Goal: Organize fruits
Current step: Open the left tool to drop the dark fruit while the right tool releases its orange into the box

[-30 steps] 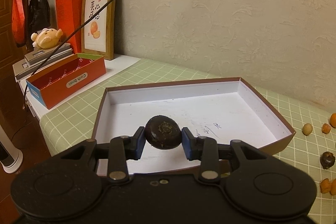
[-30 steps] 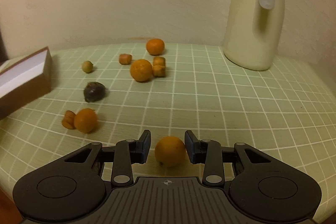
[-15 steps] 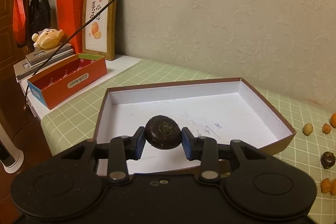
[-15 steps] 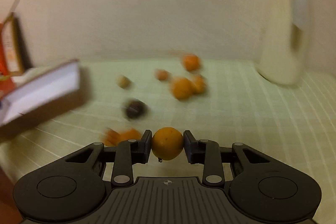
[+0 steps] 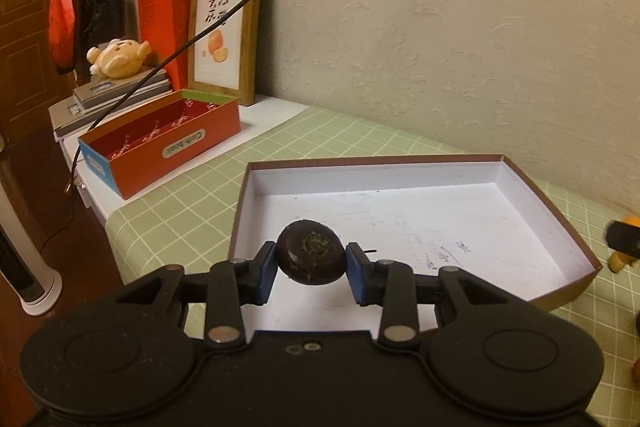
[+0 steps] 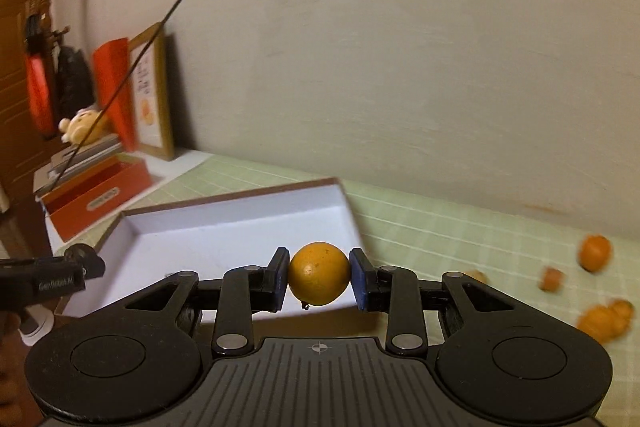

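On the far left we see a red open box (image 5: 160,143) on the white shelf edge, with a framed picture (image 5: 224,27) leaning on the wall behind it. Next comes our left gripper (image 5: 311,259), its blue pads clamped on a dark fruit (image 5: 311,258): brown-black, flattened round, dull-skinned, with a dried, rough calyx facing the camera. It hangs above the near left part of the shallow box (image 5: 552,199), which has a brown outside and a white, faintly scribbled floor and sits on the green checked worktop (image 5: 180,215).

In the right wrist view, the left gripper's tip (image 6: 80,265) shows at the left edge beside the same shallow box (image 6: 224,227). Our right gripper (image 6: 319,279) is closed on an orange (image 6: 319,279): small, nearly spherical, smooth and bright, with a few dark specks and a tiny stem nub below. It is held in the air just at the box's near right corner. Further right, blurred orange fruits (image 6: 596,253) and smaller pieces (image 6: 552,279) lie scattered on the worktop (image 6: 440,227).
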Demonstrator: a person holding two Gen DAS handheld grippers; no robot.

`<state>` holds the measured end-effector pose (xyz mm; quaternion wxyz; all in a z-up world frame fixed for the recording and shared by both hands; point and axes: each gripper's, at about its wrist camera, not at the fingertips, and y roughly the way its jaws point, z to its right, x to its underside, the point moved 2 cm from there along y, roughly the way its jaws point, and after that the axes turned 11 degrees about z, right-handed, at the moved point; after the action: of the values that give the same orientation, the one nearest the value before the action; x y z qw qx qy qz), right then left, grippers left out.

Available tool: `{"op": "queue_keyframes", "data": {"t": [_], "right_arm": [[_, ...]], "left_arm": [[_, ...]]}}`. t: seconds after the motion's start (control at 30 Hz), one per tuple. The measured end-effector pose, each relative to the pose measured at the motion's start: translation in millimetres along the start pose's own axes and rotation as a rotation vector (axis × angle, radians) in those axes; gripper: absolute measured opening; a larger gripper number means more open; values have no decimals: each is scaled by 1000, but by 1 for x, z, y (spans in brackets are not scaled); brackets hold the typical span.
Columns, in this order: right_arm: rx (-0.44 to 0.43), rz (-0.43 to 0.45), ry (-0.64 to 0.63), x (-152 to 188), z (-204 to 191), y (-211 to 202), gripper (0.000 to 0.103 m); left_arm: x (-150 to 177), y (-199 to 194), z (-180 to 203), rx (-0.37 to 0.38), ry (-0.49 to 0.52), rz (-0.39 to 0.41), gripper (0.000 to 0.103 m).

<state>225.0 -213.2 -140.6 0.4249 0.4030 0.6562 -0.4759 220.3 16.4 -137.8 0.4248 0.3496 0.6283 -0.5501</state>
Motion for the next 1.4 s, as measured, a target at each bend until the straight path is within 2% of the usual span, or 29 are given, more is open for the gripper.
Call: {"op": "queue_keyframes", "data": {"t": [0.3, 0.63, 0.7, 0.73, 0.77, 0.87, 1.0, 1.2, 1.33, 1.4], "right_arm": [[-25, -31, 5, 6, -12, 47, 33], [19, -45, 3, 11, -5, 51, 35], [22, -42, 10, 9, -3, 50, 69], [28, -26, 18, 9, -2, 47, 88], [32, -7, 21, 7, -1, 44, 88], [29, 12, 22, 2, 0, 39, 88], [39, 30, 41, -2, 4, 31, 88], [74, 53, 64, -9, 17, 11, 89], [121, 75, 86, -13, 30, -8, 102], [148, 88, 84, -15, 38, -20, 103]], "left_arm": [[8, 13, -9, -32, -7, -50, 27], [12, 17, -7, -49, -10, -80, 30], [11, 17, -6, -61, -2, -80, 40], [11, 16, -6, -61, -4, -77, 41], [10, 16, -7, -63, -6, -75, 44], [7, 13, -9, -89, -11, -57, 68], [0, 4, -8, -89, -5, -6, 78], [-2, -5, 4, -64, 39, 32, 79], [-3, -14, 16, -25, 70, 61, 79], [-3, -19, 22, -1, 82, 73, 79]]}}
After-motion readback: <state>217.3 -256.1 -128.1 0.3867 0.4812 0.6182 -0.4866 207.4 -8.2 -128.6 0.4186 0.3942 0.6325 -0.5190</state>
